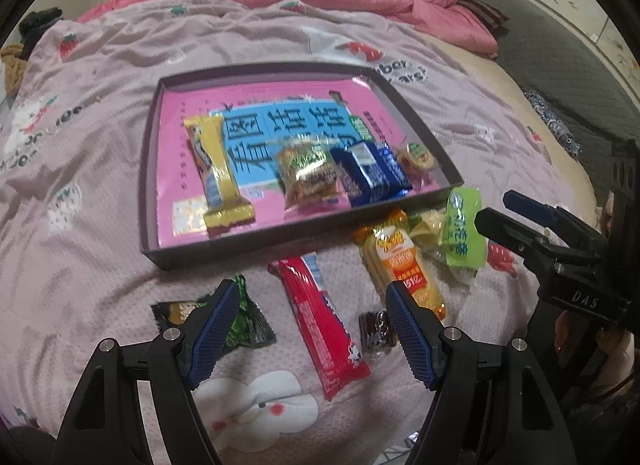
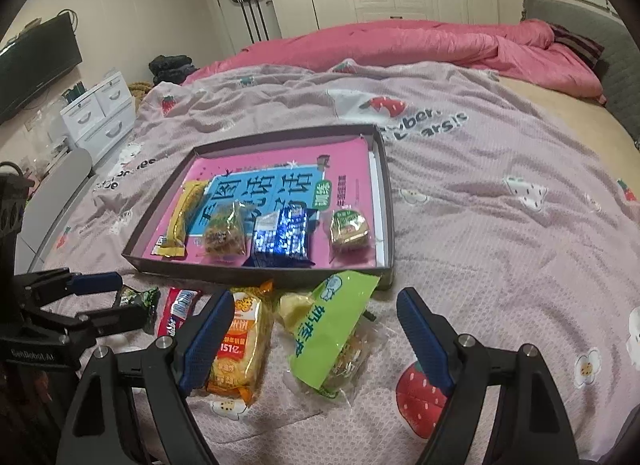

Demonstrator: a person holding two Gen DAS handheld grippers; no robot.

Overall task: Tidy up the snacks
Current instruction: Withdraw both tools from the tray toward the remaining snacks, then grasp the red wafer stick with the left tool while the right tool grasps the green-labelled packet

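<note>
A dark shallow tray (image 1: 224, 251) with a pink book as its floor lies on the bed. It holds a yellow bar (image 1: 218, 173), a brown clear pack (image 1: 308, 177), a blue pack (image 1: 372, 177) and a small round cake (image 1: 416, 157). In front of it lie a green-black packet (image 1: 248, 325), a red bar (image 1: 332, 345), a dark candy (image 1: 376, 329), an orange cracker pack (image 1: 404, 265) and a green packet (image 1: 462, 225). My left gripper (image 1: 314, 287) hangs open over the red bar. My right gripper (image 2: 316, 297) is open above the green packet (image 2: 332, 325) and orange pack (image 2: 240, 345).
The bed's pale pink strawberry cover (image 2: 480, 205) stretches to the right of the tray. A pink duvet (image 2: 400, 45) is bunched at the far side by a grey headboard (image 2: 616, 77). White drawers (image 2: 100, 113) and a TV (image 2: 36, 65) stand past the bed's left edge.
</note>
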